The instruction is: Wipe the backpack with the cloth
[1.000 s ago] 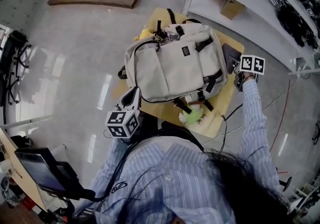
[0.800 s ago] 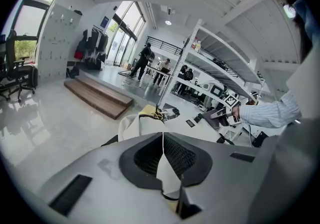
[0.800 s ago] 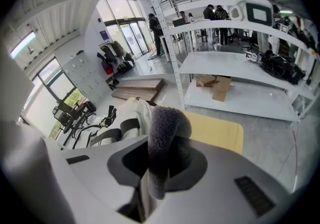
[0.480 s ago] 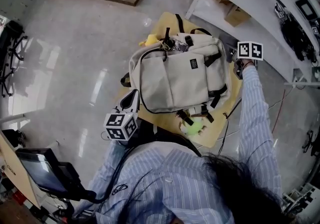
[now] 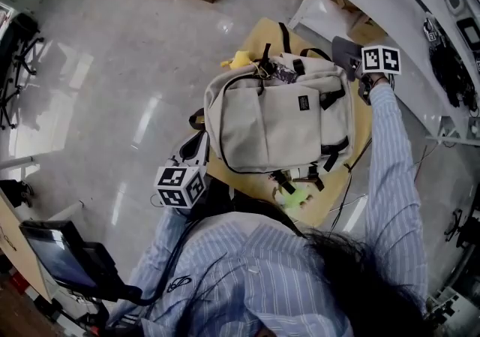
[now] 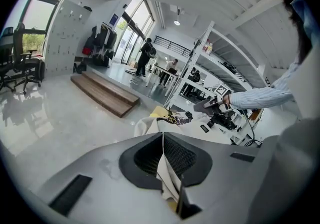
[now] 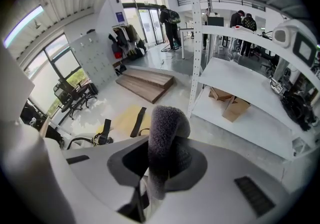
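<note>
I judge the wiping barely begun, if at all. My left gripper (image 5: 196, 149) is clamped on a fold of the beige backpack (image 5: 281, 121) at its near-left corner, which pins the bag on the small yellow table (image 5: 352, 170). My right gripper (image 5: 354, 64) is shut on the grey fleecy cloth (image 5: 343, 49), just beside the backpack's far-right corner. From above I cannot tell whether the cloth touches the bag. I see no sign on the fabric of which parts have been wiped, so I take the whole front panel, the pocket and the sides as left to do.

The head view alone shows the layout. The backpack lies flat with its front up, its black straps spilling past its far edge. A green toy (image 5: 296, 194) sits just beside its near edge.

The left gripper view shows what the head view cannot: the pale fabric (image 6: 167, 178) pinched tight between the closed jaws. It also shows the right gripper (image 6: 216, 103) beyond the backpack at about the height of its top.

The right gripper view shows the cloth (image 7: 167, 135) standing up out of the jaws that squeeze it, its free end curled over in open air. A white shelf unit (image 7: 235, 83) lies behind it, and only black straps (image 7: 140, 118) and a strip of the table appear, off to one side. That suggests the cloth is lifted clear, not pressed on.
</note>
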Action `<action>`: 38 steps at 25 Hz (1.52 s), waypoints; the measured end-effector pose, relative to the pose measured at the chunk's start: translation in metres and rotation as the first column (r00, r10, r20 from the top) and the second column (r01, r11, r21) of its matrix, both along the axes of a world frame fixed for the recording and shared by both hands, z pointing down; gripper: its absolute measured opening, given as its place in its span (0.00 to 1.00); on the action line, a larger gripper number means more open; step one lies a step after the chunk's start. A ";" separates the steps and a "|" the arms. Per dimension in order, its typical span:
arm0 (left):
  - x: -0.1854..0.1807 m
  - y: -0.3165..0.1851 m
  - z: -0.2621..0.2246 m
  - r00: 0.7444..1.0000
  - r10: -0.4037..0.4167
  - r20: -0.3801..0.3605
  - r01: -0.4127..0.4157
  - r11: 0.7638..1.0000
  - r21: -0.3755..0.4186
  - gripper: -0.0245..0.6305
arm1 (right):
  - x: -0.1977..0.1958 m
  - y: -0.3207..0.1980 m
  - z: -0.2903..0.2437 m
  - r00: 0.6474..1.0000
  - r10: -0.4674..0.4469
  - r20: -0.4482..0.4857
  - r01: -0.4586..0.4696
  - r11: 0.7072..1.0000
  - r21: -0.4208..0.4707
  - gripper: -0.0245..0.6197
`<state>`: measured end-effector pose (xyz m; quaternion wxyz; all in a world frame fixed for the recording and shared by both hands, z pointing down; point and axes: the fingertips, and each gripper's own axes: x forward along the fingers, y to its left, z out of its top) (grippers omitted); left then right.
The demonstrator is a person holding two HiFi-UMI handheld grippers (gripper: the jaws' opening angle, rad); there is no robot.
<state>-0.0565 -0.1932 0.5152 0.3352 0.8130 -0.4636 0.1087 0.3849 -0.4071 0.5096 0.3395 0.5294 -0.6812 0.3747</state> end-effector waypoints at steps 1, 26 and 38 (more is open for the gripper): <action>-0.001 -0.001 0.000 1.000 -0.002 0.000 0.002 1.000 0.002 0.05 | 0.001 -0.003 -0.002 1.000 -0.004 -0.010 0.004 1.000 -0.002 0.12; -0.018 -0.015 0.000 1.000 -0.021 -0.021 0.021 1.000 0.005 0.05 | -0.231 -0.001 0.016 0.877 -0.480 0.017 0.480 0.875 -0.063 0.12; -0.032 -0.006 0.001 0.997 -0.068 -0.020 0.068 0.998 0.004 0.05 | -0.366 0.040 0.034 0.805 -0.567 0.176 0.579 0.815 -0.021 0.12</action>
